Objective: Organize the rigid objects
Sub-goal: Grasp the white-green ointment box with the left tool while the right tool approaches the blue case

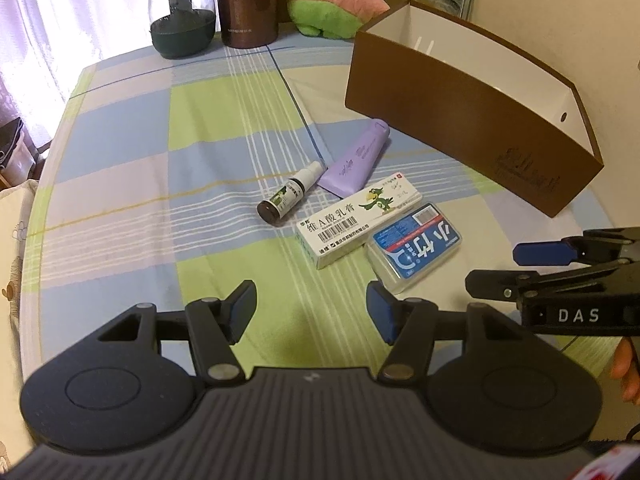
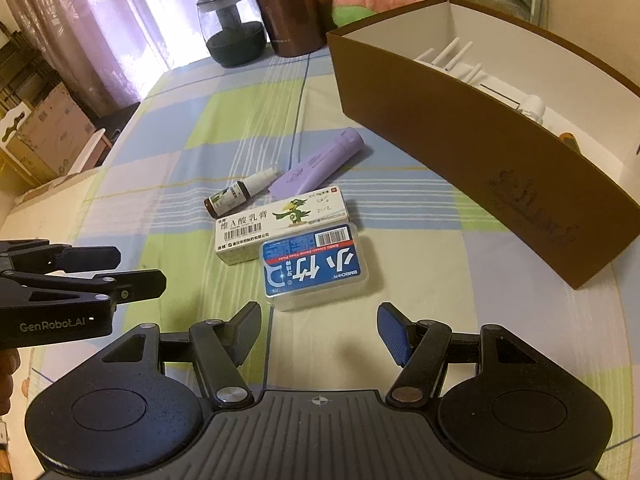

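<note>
Left gripper [image 1: 311, 307] and right gripper [image 2: 319, 330] hover over the checked tablecloth [image 1: 132, 168], jaws apart, nothing between them. Just beyond lie a blue floss-pick case [image 2: 314, 266], touching a white ointment carton [image 2: 280, 224], then a small spray bottle [image 2: 236, 194] and a purple tube [image 2: 316, 162]. The brown storage box [image 2: 460, 140] stands far right.

The left gripper [image 1: 311, 308] hangs over the checked tablecloth [image 1: 160, 200] with its jaws apart and nothing between them. Ahead lie a small dark spray bottle [image 1: 285, 200], a purple tube [image 1: 358, 158], a white ointment carton [image 1: 358, 226] and a blue-labelled clear case [image 1: 416, 248], packed close and seemingly touching. Behind them stands a brown box [image 1: 460, 132]. The right gripper [image 1: 516, 268] reaches in from the right edge, empty
</note>
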The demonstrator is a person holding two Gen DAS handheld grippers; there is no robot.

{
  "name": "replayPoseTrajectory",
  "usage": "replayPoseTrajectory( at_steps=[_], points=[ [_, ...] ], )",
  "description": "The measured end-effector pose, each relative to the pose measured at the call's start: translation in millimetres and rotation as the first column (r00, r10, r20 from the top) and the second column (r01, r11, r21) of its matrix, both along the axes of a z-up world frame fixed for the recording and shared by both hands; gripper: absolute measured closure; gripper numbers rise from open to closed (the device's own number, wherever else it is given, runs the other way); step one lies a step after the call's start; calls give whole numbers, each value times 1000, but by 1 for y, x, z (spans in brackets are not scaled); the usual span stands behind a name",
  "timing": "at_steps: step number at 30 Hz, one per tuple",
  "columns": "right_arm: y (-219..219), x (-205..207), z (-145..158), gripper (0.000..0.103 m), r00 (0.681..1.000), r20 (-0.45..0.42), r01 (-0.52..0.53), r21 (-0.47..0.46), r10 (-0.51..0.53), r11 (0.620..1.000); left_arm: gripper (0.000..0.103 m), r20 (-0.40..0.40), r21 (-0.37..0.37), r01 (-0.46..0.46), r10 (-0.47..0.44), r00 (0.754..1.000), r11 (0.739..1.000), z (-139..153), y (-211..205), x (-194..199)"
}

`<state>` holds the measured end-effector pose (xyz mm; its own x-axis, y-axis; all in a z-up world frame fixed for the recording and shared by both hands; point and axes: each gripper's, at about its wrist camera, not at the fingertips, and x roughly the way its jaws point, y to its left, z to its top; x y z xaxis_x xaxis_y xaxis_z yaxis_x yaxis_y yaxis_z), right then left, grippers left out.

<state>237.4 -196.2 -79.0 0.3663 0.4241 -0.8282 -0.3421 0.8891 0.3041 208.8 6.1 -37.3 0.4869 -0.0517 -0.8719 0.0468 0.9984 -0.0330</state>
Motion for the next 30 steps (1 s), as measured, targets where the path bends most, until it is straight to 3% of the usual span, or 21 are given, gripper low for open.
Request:
replayPoseTrajectory(
  at_steps=[9, 12, 21, 30],
  points=[
    [9, 15, -29, 38, 991, -129, 32, 29, -28, 999, 46, -31, -6, 11, -11, 999, 1000, -22, 3, 10],
    [16, 18, -35, 27, 994, -109, 13, 2, -13, 1000, 46, -38, -6, 23, -23, 999, 1000, -29, 6, 16],
    [41, 28, -52, 26, 997, -22, -75, -103, 73, 992, 47, -36, 31, 98, -97, 995, 995, -49, 12, 35],
    [38, 31, -58, 27, 997, 40, -63, -128, 69, 990, 46, -25, 33, 222, -221, 975, 974, -62, 2, 56]
  ],
)
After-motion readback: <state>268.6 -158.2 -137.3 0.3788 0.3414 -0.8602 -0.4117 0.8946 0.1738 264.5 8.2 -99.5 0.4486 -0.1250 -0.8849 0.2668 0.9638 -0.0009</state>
